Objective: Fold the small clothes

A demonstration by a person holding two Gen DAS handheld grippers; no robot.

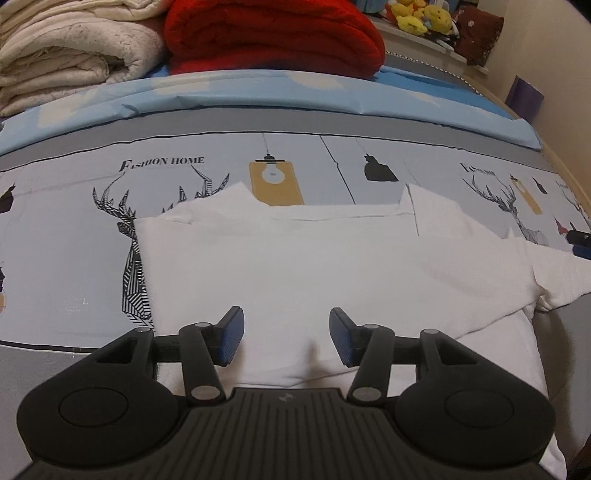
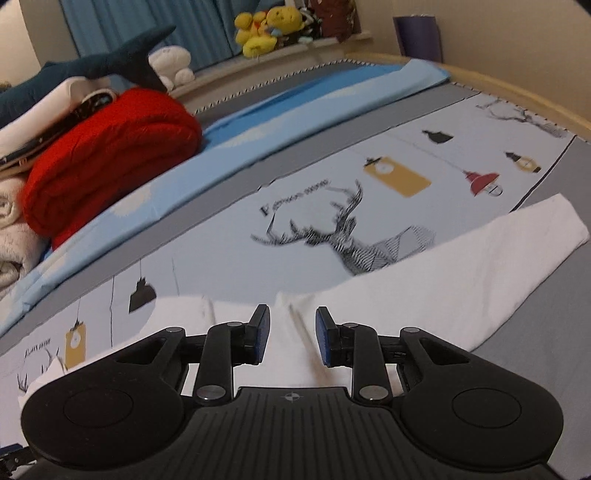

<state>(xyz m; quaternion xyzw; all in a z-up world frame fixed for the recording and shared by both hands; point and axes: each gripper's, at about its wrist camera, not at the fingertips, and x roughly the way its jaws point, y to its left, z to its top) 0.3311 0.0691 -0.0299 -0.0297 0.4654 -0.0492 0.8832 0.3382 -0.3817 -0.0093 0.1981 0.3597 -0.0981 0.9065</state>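
Here a white T-shirt (image 1: 295, 266) lies spread flat on the bed, over a printed bedsheet (image 1: 66, 236) showing deer, hanging lamps and the words "FASHION HOME". In the left wrist view the left hand-held gripper (image 1: 286, 336) sits low over the near part of the shirt, its blue-padded fingers (image 1: 232, 334) spread well apart with only white cloth showing between them — nothing is gripped. The shirt's left side is folded in to a straight edge, and on the right a sleeve (image 1: 554, 273) reaches out toward the bed's right edge. At the far right of that view a small dark and blue piece (image 1: 580, 242) of the other tool shows near the sleeve. In the right wrist view the right hand-held gripper (image 2: 291, 334) also stands apart, though with a narrower gap, and a raised fold of the T-shirt (image 2: 424, 273) runs between its pads (image 2: 325, 336); whether the pads touch the cloth cannot be told. From there the sleeve (image 2: 535, 236) stretches away to the far right, lying flat. That view is somewhat blurred. Far back on the left of the bed sit a folded red blanket (image 1: 273, 37) and, to its left, a stack of cream blankets (image 1: 62, 48). A folded light-blue sheet (image 1: 258, 92) lies across the bed between these piles and the shirt. Yellow plush toys (image 2: 266, 29) sit on a ledge beyond the bed, and a dark blue shark plush (image 2: 92, 62) lies above the piles.
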